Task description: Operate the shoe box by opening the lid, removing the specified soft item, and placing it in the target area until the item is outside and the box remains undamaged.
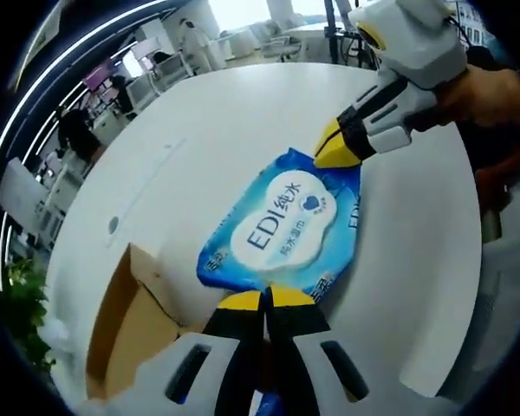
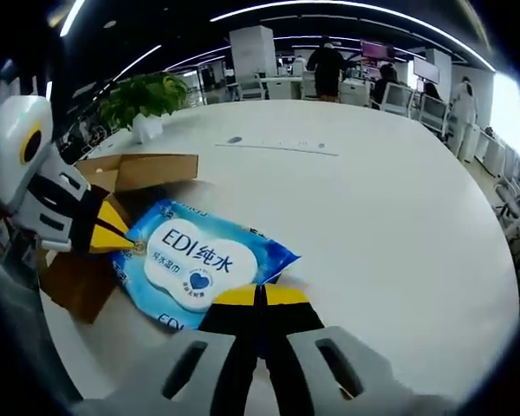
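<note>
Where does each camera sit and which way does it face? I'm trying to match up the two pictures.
Left gripper view: rides the left gripper, looking across the white table; the right gripper and the hand holding it come in from the right.
Right gripper view: rides the right gripper, facing the opposite way; the left gripper enters from the left.
Shared: the wipes pack, pinched at opposite ends, and the cardboard box.

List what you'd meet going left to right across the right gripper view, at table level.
Left tongs → cardboard shoe box → blue EDI wet wipes pack → bare white table.
</note>
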Available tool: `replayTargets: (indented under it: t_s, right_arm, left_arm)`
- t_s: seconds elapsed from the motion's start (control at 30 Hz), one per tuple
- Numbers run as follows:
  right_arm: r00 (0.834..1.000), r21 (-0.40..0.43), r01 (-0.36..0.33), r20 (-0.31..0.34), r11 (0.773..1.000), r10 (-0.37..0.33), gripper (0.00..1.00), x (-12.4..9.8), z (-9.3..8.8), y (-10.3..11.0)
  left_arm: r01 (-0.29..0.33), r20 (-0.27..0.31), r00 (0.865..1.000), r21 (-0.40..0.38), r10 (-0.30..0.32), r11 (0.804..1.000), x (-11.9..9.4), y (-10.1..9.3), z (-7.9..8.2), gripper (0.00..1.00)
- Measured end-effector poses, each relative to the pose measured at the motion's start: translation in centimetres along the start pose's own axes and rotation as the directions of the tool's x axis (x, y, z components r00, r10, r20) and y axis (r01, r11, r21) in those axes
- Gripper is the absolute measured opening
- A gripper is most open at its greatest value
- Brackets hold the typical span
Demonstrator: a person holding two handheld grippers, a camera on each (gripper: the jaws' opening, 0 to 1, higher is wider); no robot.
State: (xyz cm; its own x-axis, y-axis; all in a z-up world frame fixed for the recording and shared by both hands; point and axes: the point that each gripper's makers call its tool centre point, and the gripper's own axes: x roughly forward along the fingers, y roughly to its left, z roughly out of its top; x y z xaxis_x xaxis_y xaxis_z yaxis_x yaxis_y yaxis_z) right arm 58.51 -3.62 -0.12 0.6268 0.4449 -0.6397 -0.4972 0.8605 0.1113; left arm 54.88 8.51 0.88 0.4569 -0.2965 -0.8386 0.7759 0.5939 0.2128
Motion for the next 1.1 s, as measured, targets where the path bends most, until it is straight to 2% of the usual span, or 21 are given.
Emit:
replayTargets:
  t_s: [0.17,0.43,0.53,0.73,0.87,0.97,1.03,1.1]
  right_arm:
    - [1.000,0.004,0.001,0.007,1.000,-0.001,0.00,0.1,0.0,0.0]
    - [1.000,0.010,0.000,0.015,1.000,0.000,0.00,0.1,0.1,0.1]
    - [1.000,-0.013,0.014,0.012,1.000,-0.014,0.00,0.0,0.0,-0.1]
    - [0.999,-0.061,0.032,0.023,0.998,-0.030,0.02,-0.4,0.2,-0.2]
    - [0.999,-0.053,0.032,0.030,0.998,-0.030,0.09,-0.8,0.3,-0.2]
    - [0.999,-0.076,0.026,0.048,0.997,-0.022,0.09,-1.3,0.8,-0.1]
    - [0.998,-0.088,0.020,0.056,0.996,-0.015,0.10,-1.5,1.1,0.1]
    - [0.998,-0.098,0.014,0.057,0.995,-0.008,0.11,-1.9,1.3,0.3]
  left_arm:
    - [0.005,-0.005,1.000,-0.003,-0.005,1.000,0.0,0.0,-0.1,0.00]
    - [0.009,-0.038,0.999,0.043,-0.008,0.999,0.4,-0.4,-1.0,0.00]
    - [0.013,-0.040,0.999,0.034,-0.011,0.999,0.3,-0.5,-1.1,0.01]
    - [0.020,-0.012,1.000,0.041,-0.019,0.999,0.0,-0.3,-1.0,0.03]
    - [0.030,0.008,1.000,0.013,-0.030,0.999,-0.2,-0.5,-0.9,0.06]
    - [0.031,0.023,0.999,-0.003,-0.031,1.000,-0.6,-0.5,-0.7,0.10]
    - [0.043,0.040,0.998,-0.028,-0.041,0.999,-0.8,-0.6,-0.5,0.12]
    - [0.081,0.080,0.994,-0.084,-0.075,0.993,-1.0,-1.0,-0.1,0.17]
